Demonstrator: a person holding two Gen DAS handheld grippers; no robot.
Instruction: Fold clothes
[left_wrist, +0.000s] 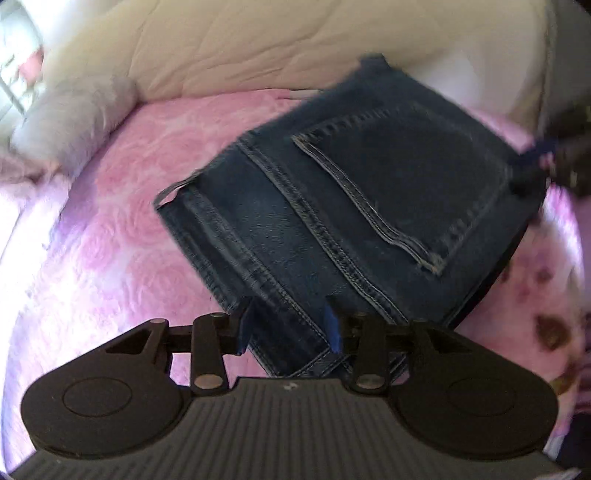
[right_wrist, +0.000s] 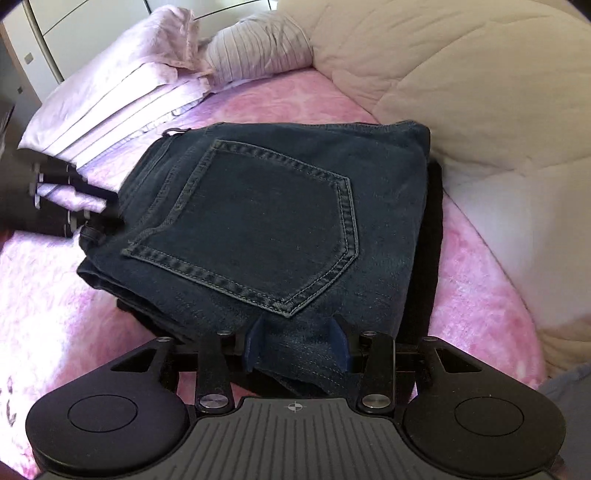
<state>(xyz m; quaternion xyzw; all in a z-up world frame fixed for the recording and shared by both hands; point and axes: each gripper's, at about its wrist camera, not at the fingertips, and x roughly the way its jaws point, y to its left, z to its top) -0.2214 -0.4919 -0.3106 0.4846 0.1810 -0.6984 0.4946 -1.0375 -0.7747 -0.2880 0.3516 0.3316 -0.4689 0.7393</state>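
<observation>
Daylight overexposes the pink floral bedspread at its left edge; both views bend at the rims, and the left-wrist view shows motion blur.

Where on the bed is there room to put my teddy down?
Bare pink blanket lies open between the folded jeans and the pillows. By the cream comforter only a narrow strip remains. Both claws crowd the jeans' near edges.

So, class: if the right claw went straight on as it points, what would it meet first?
The jeans: denim already lies between the right claw's fingers, the back pocket just ahead.
</observation>
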